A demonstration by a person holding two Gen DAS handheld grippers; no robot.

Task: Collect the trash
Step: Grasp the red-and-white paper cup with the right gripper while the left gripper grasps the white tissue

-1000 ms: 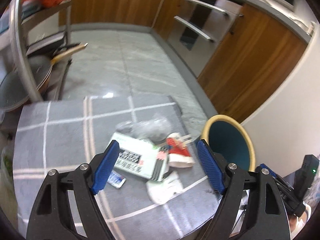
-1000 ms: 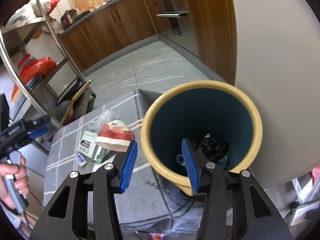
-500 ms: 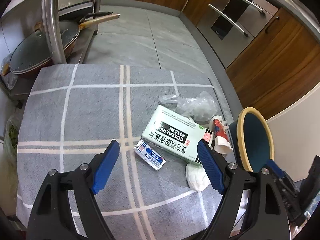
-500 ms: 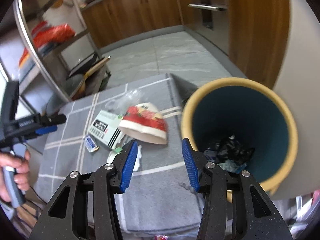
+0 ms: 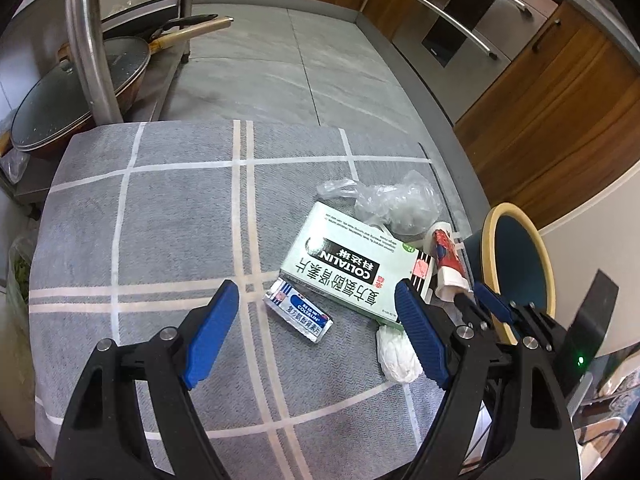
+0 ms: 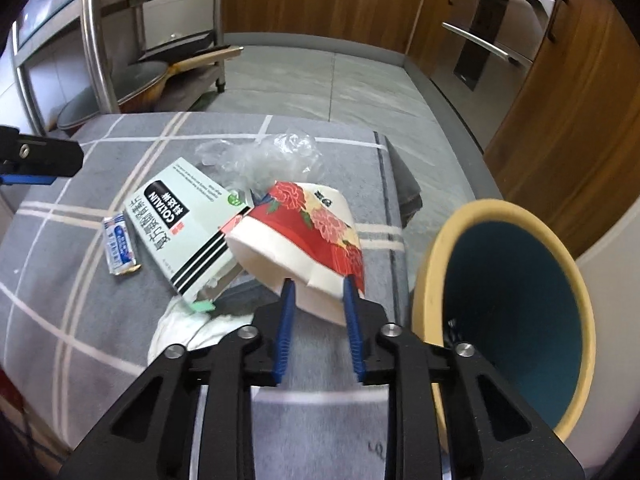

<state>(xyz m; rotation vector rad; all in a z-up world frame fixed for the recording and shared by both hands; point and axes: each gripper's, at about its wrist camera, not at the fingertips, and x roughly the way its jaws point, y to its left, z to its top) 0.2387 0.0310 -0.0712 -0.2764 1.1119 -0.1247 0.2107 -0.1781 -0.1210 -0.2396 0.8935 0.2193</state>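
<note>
Both fingers of my right gripper (image 6: 316, 292) are pinched onto the rim of a crushed paper cup (image 6: 304, 240), white with red flowers, one blue finger on each side of a fold in its open end. The cup lies on its side on a grey cloth with white stripes (image 6: 80, 300) that covers the tabletop. Its far end leans against a pale green Coltalin box (image 6: 180, 232), which lies flat to the cup's left. Behind both sits a crumpled clear plastic bag (image 6: 264, 156). A small blue and silver blister pack (image 6: 118, 246) lies just left of the box, apart from it. A white crumpled tissue (image 6: 184, 332) sits under the near corner of the box, beside my right gripper's left finger.

To the right of the cup, just past the cloth's edge, stands a round bin (image 6: 440, 280) with a yellow rim and dark teal inside; some dark trash shows at its bottom.

My left gripper (image 5: 316, 316) hangs above the cloth with its blue fingers spread wide, grasping nothing. Between them, lower down, I see the blister pack (image 5: 300, 316) and the near edge of the box (image 5: 348, 268). The tissue (image 5: 396, 352) shows beside its right finger (image 5: 420, 340).

Beyond the cloth are a grey tiled floor (image 5: 280, 64), wooden cabinets (image 5: 560, 100), and a metal rack (image 5: 92, 40) holding a lidded pan (image 5: 76, 92).
</note>
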